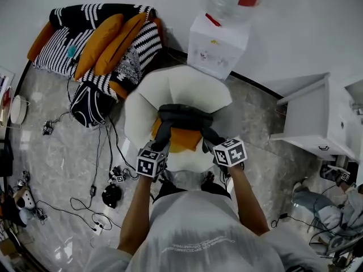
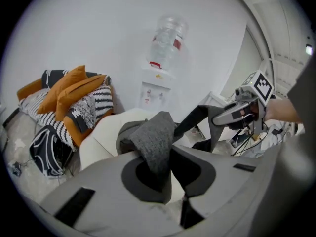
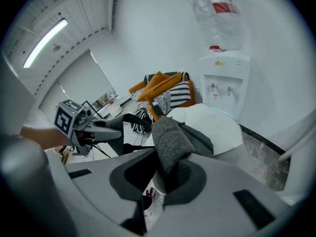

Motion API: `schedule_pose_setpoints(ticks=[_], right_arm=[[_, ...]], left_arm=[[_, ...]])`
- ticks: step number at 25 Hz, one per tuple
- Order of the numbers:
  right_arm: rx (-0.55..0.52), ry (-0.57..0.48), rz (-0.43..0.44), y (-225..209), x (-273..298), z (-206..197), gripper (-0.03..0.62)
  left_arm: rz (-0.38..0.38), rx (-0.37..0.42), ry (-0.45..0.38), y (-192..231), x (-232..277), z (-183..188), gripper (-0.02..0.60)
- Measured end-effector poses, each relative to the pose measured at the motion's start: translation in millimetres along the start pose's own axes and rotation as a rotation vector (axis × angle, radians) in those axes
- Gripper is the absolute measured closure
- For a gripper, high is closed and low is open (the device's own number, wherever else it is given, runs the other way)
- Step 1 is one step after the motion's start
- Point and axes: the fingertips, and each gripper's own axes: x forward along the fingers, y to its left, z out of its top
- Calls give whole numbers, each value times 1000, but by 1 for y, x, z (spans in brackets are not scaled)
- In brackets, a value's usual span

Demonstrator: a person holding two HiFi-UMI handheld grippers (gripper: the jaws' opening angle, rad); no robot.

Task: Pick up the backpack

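A grey backpack [image 1: 182,118] with an orange panel hangs just above the seat of a white armchair [image 1: 138,111]. My left gripper [image 1: 160,145] is shut on its left shoulder strap [image 1: 163,132]. My right gripper [image 1: 211,143] is shut on the right strap [image 1: 207,134]. In the left gripper view the grey padded strap [image 2: 154,141] is pinched between the jaws of the left gripper [image 2: 165,177], and the right gripper [image 2: 232,115] shows across from it with a dark strap. In the right gripper view the other padded strap [image 3: 170,141] sits clamped in the right gripper [image 3: 165,181].
A water dispenser [image 1: 218,45] stands behind the armchair. A striped sofa with orange cushions [image 1: 102,38] is at the back left, with a black bag [image 1: 88,103] before it. Cables and small devices [image 1: 110,194] lie on the floor at left. A white cabinet [image 1: 317,120] stands at right.
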Motion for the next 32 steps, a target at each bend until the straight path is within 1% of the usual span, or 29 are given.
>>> schedule_pose_setpoints(ticks=[2, 6, 11, 14, 18, 22, 26, 28, 30, 32], right_arm=[[-15, -12, -6, -1, -2, 7, 559], [-23, -33, -6, -2, -8, 21, 559], [-52, -86, -26, 1, -19, 38, 559], [-85, -114, -44, 6, -28, 44, 560], [-120, -119, -37, 15, -41, 46, 559], [-140, -122, -25, 25, -57, 39, 560], [-158, -124, -19, 39, -70, 25, 560], [-148, -129, -15, 45, -75, 16, 560], [-132, -137, -10, 50, -80, 9, 560], [-125, -146, -7, 56, -87, 5, 559]], left_arm=[[24, 24, -29, 4, -2, 12, 534], [35, 49, -74, 8, -7, 32, 534], [55, 72, -122, 10, -19, 45, 534], [46, 79, -138, 5, -29, 48, 534], [31, 64, -144, -3, -45, 46, 534], [16, 66, -155, -20, -63, 37, 534], [9, 19, -164, -42, -79, 26, 534], [2, -1, -167, -53, -85, 20, 535], [-11, 5, -169, -64, -90, 16, 535], [-33, 41, -176, -74, -97, 13, 535]])
